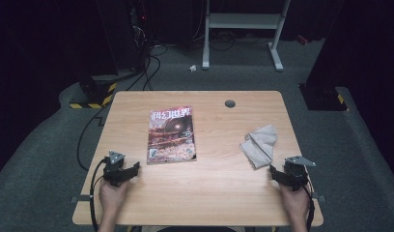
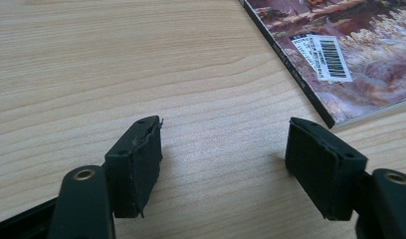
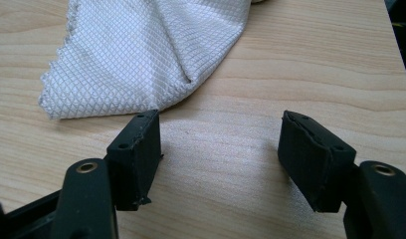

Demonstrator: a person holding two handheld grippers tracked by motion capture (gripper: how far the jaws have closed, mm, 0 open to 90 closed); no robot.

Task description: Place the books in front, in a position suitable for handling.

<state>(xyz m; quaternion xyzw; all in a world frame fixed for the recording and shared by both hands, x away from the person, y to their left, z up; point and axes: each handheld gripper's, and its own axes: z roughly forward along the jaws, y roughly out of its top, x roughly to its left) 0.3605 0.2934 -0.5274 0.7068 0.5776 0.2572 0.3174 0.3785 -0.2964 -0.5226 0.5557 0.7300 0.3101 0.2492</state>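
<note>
Left gripper [image 1: 130, 170] sat wide and empty on the pale wooden worktop [image 1: 219, 188], just beside the glossy reddish magazine [image 1: 171, 134], right gripper [image 1: 277, 174] gaped empty, crumpled white mesh cloth [image 1: 259, 145] just ahead

The magazine [image 1: 171, 135], lying left of the counter's middle, carries large Chinese characters across the top of its cover, seemingly 科幻世界. A white barcode sticker [image 2: 328, 56] sits near its lower left corner; the digits are too small to read.

Lab (dark): cables [image 1: 151, 67], hazard-striped base [image 1: 96, 94]
</note>
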